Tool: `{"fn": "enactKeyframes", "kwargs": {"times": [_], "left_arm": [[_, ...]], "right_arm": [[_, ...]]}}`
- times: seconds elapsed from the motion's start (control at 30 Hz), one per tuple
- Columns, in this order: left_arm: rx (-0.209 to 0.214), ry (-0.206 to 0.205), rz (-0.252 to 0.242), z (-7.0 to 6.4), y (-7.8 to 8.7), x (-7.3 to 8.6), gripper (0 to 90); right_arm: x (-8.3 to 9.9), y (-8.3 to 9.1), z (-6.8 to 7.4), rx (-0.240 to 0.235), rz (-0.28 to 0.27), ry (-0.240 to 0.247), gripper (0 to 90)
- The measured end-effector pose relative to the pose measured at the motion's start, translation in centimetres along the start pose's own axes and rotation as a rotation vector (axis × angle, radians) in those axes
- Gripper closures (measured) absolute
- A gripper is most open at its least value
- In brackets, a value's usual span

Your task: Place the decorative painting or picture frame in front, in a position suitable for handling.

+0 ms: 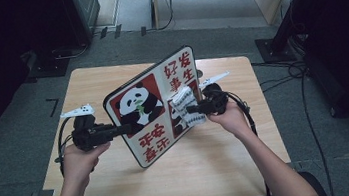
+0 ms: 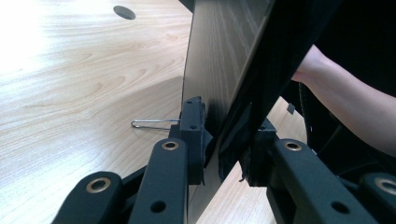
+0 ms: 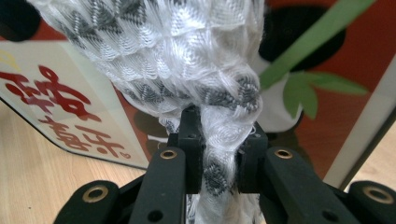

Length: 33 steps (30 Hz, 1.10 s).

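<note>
At centre frame in the high view, we hold a panda board [image 1: 151,108] tilted up over the wooden table [image 1: 210,159]. Our left gripper [image 1: 125,129] has its jaws clamped on the board's lower left edge; our right gripper [image 1: 191,109] pinches a bunched white-and-grey cloth [image 1: 185,105] against the printed face. Beyond the table, at upper right, cables [image 1: 290,71] trail across grey carpet. The cloth covers part of the lower right panda.

A square panda board [image 1: 156,105] with red characters is standing tilted on its near corner mid-table, while a bunched white-and-grey patterned cloth [image 1: 186,107] is pressing against its right face.
</note>
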<state>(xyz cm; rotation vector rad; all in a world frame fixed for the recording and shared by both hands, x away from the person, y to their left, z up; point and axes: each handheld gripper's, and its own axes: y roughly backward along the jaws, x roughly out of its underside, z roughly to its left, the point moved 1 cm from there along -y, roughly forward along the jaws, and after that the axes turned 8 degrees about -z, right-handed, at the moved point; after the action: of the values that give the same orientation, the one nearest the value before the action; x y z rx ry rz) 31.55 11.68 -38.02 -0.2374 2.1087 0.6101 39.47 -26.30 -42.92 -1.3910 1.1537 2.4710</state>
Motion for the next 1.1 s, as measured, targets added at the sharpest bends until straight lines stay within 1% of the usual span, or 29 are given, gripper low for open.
{"fn": "enactKeyframes", "kwargs": {"times": [0.23, 0.27, 0.37, 0.43, 0.5, 0.53, 0.63, 0.73, 0.77, 0.8, 0.9, 1.0, 1.03, 1.1], "left_arm": [[-0.001, -0.001, 0.000, 0.0, 0.0, 0.0, 74.9], [-0.001, 0.000, 0.000, 0.0, 0.0, 0.0, 74.9], [-0.001, 0.000, 0.000, 0.0, 0.0, 0.0, 74.9], [-0.001, -0.001, 0.000, 0.0, 0.0, 0.0, 74.9], [-0.001, -0.001, 0.000, 0.0, 0.0, 0.0, 74.9], [-0.001, 0.000, 0.000, 0.0, 0.0, 0.0, 74.9], [-0.001, -0.002, 0.000, -0.1, 0.0, 0.0, 74.9], [-0.001, -0.003, 0.001, -0.1, 0.0, 0.0, 74.9], [-0.002, 0.000, 0.000, -0.1, 0.0, 0.0, 74.9], [-0.002, 0.000, -0.001, -0.1, 0.0, 0.0, 74.9], [-0.005, -0.001, -0.002, -0.1, 0.0, 0.0, 75.0], [-0.005, -0.001, -0.002, -0.1, 0.0, 0.0, 75.0], [-0.006, 0.000, -0.003, -0.1, 0.0, 0.1, 75.0], [-0.005, 0.003, -0.005, -0.1, 0.0, 0.1, 75.0]], "right_arm": [[1.2, -0.5, -0.1, 0.009, 0.018, -0.019, 77.3], [1.4, -0.5, -0.1, 0.008, 0.017, -0.018, 77.3], [1.8, -0.7, -0.3, 0.003, 0.016, -0.033, 77.2], [2.1, -0.8, -0.5, 0.004, 0.023, -0.035, 77.3], [2.4, -1.0, -0.6, -0.005, 0.041, -0.049, 77.3], [2.5, -1.1, -0.7, -0.002, 0.048, -0.039, 77.3], [2.9, -1.3, -1.0, -0.005, 0.062, -0.045, 77.3], [3.3, -1.4, -1.1, 0.007, 0.062, -0.039, 77.3], [3.7, -1.6, -1.1, 0.011, 0.080, -0.046, 77.4], [3.9, -1.7, -1.2, 0.011, 0.082, -0.050, 77.4], [4.0, -1.7, -1.3, 0.009, 0.078, -0.064, 76.5], [4.1, -1.7, -1.3, 0.010, 0.076, -0.062, 74.2], [4.1, -1.7, -1.3, 0.002, 0.080, -0.060, 71.5], [4.1, -1.7, -1.3, 0.001, 0.082, -0.067, 72.5]]}}
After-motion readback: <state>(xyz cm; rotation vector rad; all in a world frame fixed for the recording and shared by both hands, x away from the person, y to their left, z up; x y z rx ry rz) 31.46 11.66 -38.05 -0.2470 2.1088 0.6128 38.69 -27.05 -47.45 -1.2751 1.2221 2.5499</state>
